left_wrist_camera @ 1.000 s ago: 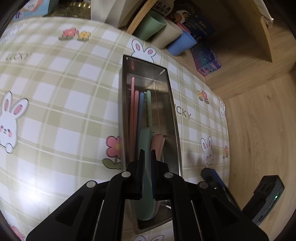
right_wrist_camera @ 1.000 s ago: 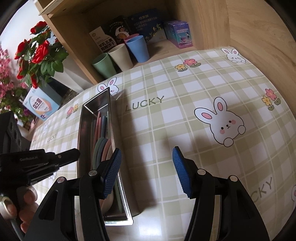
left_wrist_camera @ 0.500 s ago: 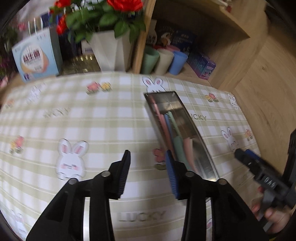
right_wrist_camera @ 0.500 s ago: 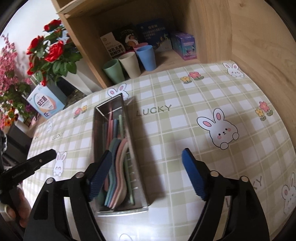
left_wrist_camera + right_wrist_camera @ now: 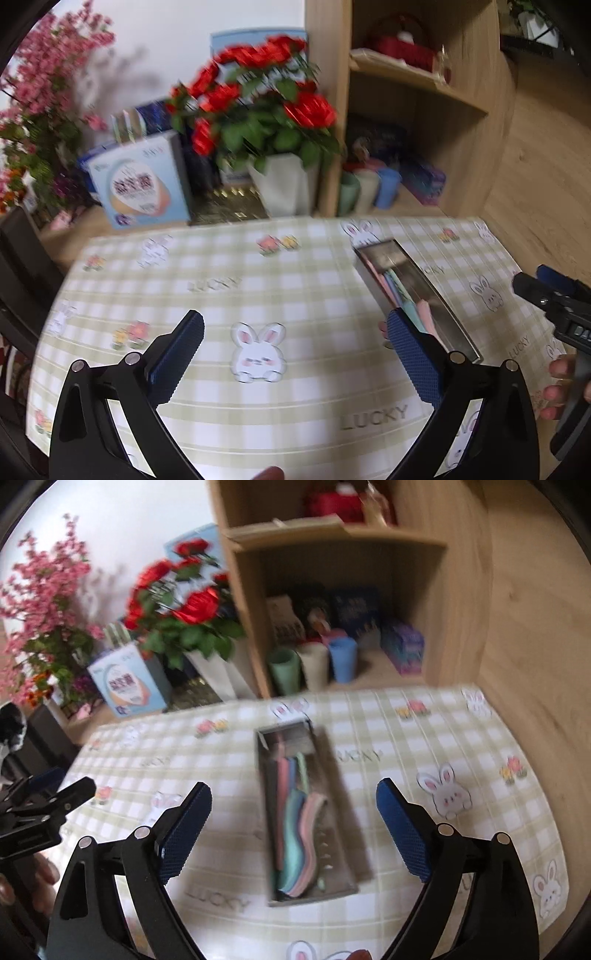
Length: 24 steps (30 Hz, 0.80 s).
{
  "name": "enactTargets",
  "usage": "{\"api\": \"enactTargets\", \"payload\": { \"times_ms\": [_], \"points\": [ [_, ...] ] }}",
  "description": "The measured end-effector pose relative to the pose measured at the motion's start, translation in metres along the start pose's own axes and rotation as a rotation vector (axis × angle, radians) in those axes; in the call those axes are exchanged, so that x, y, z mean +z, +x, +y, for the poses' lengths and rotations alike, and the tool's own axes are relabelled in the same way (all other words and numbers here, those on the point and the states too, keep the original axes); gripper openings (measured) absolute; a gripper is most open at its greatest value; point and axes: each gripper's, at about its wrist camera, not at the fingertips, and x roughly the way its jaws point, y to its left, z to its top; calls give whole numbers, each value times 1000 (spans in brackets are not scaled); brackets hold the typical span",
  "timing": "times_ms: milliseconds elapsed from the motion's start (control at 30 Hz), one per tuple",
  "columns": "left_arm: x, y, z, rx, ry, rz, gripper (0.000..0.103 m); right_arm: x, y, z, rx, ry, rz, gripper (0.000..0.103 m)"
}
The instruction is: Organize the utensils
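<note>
- Your left tool (image 5: 295, 354) has two matte black, angular plastic arms with triangular cut-outs.
- Its fingers (image 5: 415, 360) carry dark blue, finely textured pads.
- Round silver screws sit along each arm.
- Your right tool (image 5: 293, 825) looks the same: black arms, blue pads (image 5: 402, 830), silver screws.
- White lettering, too blurred to read, marks the right tool's black body.
- Bare fingers show at the frame edges.

- The table (image 5: 424, 746) wears a green-and-white checked cloth printed with rabbits, flowers and the word LUCKY.
- A long metal tray (image 5: 345, 834) lies directly on it, right of the middle, holding pastel utensils (image 5: 299, 834) in pink, blue and green, lying lengthwise.
- Behind the far edge a wooden shelf (image 5: 373, 672) carries three cups (image 5: 314, 664), green, cream and blue, side by side, and a purple box (image 5: 404, 648) just right of them.
</note>
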Motion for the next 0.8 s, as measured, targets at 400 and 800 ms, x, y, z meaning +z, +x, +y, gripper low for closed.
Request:
{"api": "enactTargets", "payload": {
  "times_ms": [400, 800],
  "points": [
    [2, -79, 57, 42, -43, -167, 97, -7, -58, 56, 35, -45, -124, 88],
    [-12, -106, 65, 80, -27, -217, 97, -14, -77, 70, 0, -86, -177, 88]
  ]
}}
